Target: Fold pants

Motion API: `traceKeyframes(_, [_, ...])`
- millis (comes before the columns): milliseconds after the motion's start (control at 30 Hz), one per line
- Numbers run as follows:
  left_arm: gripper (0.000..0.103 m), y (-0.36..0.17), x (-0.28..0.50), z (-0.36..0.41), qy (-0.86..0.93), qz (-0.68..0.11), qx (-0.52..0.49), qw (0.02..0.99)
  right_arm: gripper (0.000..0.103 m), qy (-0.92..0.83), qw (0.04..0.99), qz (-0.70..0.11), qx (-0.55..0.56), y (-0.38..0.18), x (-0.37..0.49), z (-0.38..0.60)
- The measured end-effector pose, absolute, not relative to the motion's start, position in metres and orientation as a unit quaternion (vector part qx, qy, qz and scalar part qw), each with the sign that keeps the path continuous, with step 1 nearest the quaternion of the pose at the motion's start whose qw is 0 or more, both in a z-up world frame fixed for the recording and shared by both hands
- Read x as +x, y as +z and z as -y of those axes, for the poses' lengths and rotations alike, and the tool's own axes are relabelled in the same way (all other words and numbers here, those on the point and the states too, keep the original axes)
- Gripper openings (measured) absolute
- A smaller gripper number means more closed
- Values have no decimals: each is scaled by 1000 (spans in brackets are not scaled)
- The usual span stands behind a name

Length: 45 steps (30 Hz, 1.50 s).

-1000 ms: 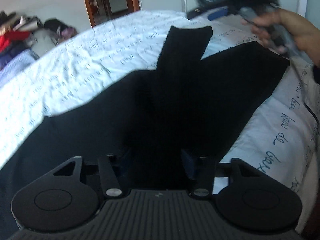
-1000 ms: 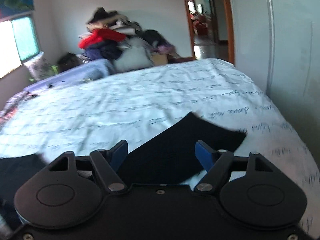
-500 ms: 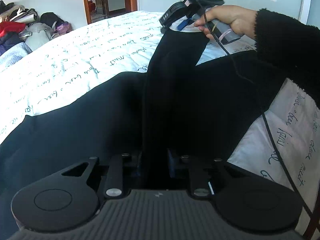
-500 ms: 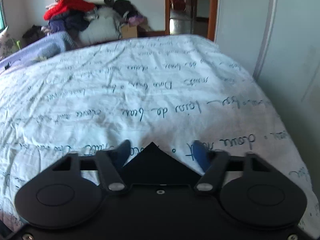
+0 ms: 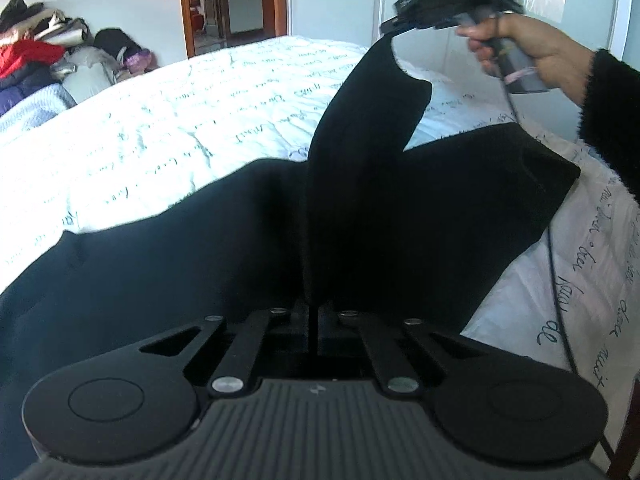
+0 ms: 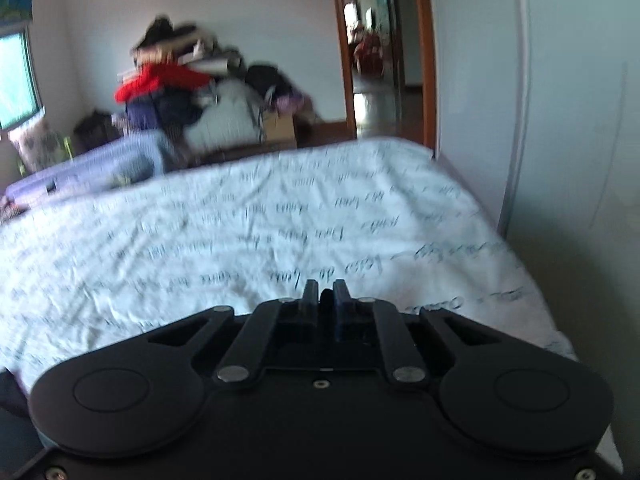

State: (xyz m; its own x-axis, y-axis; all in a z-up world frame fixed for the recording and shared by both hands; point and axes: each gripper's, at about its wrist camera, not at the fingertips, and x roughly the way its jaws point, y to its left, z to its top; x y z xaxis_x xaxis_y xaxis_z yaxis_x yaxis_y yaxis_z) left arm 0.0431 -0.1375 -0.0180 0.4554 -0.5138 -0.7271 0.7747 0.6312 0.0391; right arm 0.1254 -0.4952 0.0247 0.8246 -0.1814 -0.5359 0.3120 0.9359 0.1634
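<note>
Pants (image 5: 248,240): black, lying spread across the near part of the bed, one leg being drawn up off the cover in a taut strip toward the upper right.
Bed (image 5: 180,120): carrying a white cover printed with lines of dark script; the pants are covering its near edge, the far half lying bare.
Left gripper (image 5: 314,316): pinching the near end of the raised strip, its jaws clenched on the black cloth at the bottom centre of its own view.
Right gripper (image 5: 394,26): gripping the far tip of the raised leg, held above the bed; in its own view the fingers (image 6: 310,296) are pressed nearly together, with what is probably a sliver of dark cloth between them, though that view is blurring.
Right hand (image 5: 524,54): wrapping the gripper handle, a dark fuzzy sleeve (image 5: 612,116) covering the wrist.
Clothes pile (image 6: 180,84): sitting against the far wall beyond the bed, red on top.
Doorway (image 6: 380,56): standing open, wood-framed, just right of the pile.
</note>
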Motion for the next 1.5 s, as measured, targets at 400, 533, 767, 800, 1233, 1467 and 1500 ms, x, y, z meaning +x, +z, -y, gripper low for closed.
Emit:
traceKeyframes(400, [3,-5,16,124,-397,-300,202,844,8,-173,949,-177,197,53,-4,514])
traceKeyframes(533, [3,-7,13,123,-401,-299,205,842,8,-198,940,-179,215,41,-44,515])
traceKeyframes(767, [3,-15,6,123,-408,-297,224,834,2,-239,922,-181,247,14,-100,515])
traceKeyframes(800, [3,-16,5,124,-409,-298,227,832,2,-240,918,-187,255,9,-105,515])
traceKeyframes(1233, [3,-27,5,128,-403,-311,235,828,42,-236,850,-207,422,-55,-133,530])
traceKeyframes(1467, [3,-29,6,131,-400,-314,236,828,42,-222,821,-184,493,-74,-128,534])
traceKeyframes(1500, [3,-29,6,131,-400,-314,235,828,42,-222,819,-182,497,-75,-126,535])
